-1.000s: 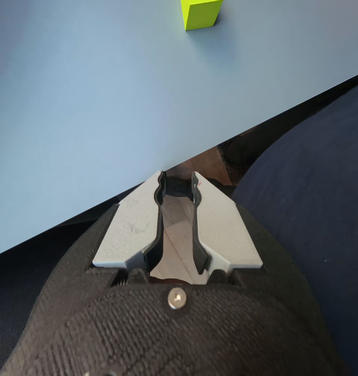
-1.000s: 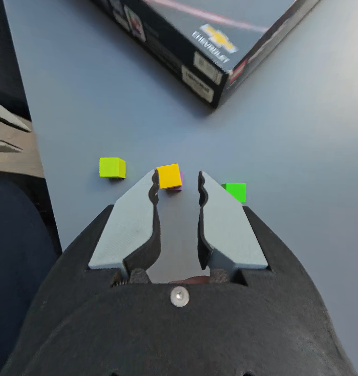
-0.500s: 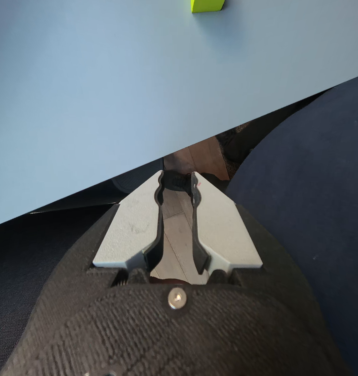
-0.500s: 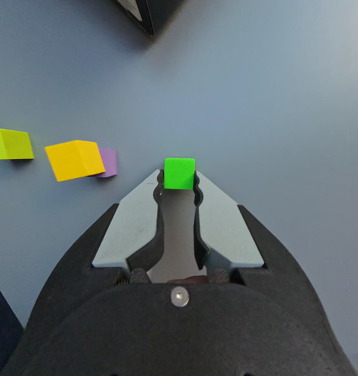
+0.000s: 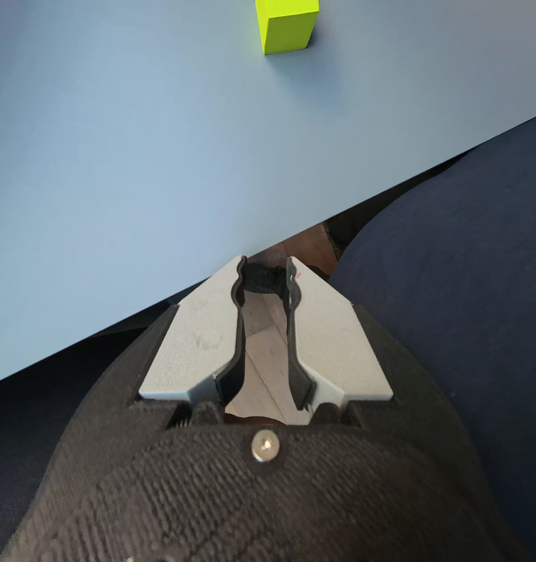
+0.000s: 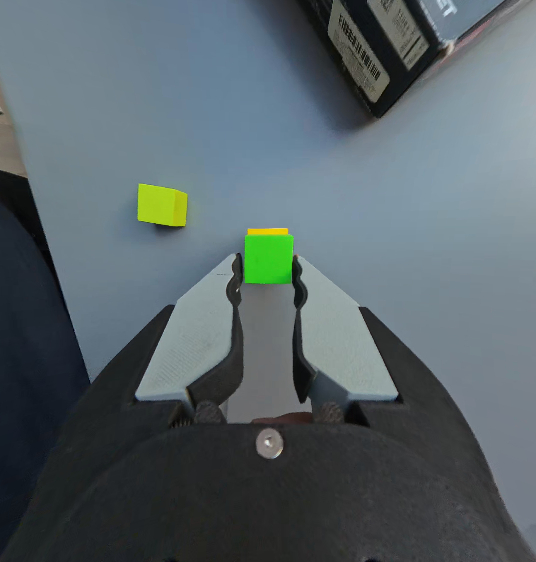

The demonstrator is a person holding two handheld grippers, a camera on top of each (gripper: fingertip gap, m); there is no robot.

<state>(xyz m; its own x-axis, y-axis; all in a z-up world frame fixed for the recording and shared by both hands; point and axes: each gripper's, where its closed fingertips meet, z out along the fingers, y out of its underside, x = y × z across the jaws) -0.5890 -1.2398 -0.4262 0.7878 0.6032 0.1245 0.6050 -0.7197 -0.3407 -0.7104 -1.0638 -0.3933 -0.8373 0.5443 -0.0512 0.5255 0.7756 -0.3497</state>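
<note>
In the right wrist view a green cube (image 6: 268, 260) rests on top of a yellow cube (image 6: 267, 231), of which only a strip of the top shows. My right gripper (image 6: 266, 258) straddles the green cube with its jaws slightly apart; a thin gap shows beside the left pad (image 6: 237, 267), so it does not clamp the cube. A lime cube (image 6: 161, 204) lies on the blue-grey table (image 6: 382, 213) to the left. My left gripper (image 5: 266, 264) is open and empty, held off the table's near edge above the floor. The lime cube (image 5: 286, 27) shows far ahead of it.
A black cardboard box (image 6: 382, 45) lies at the back right of the table. A person's dark blue clothing (image 5: 443, 273) fills the right of the left wrist view and the left edge of the right wrist view (image 6: 17, 304). A dark shoe (image 5: 265, 281) on the wooden floor shows between the left jaws. Tip to tip, the grippers are about 20 cm apart.
My right gripper shut on the green cube, carried it left onto the yellow cube, and its jaws have now widened off it. The left gripper only drifted slightly.
</note>
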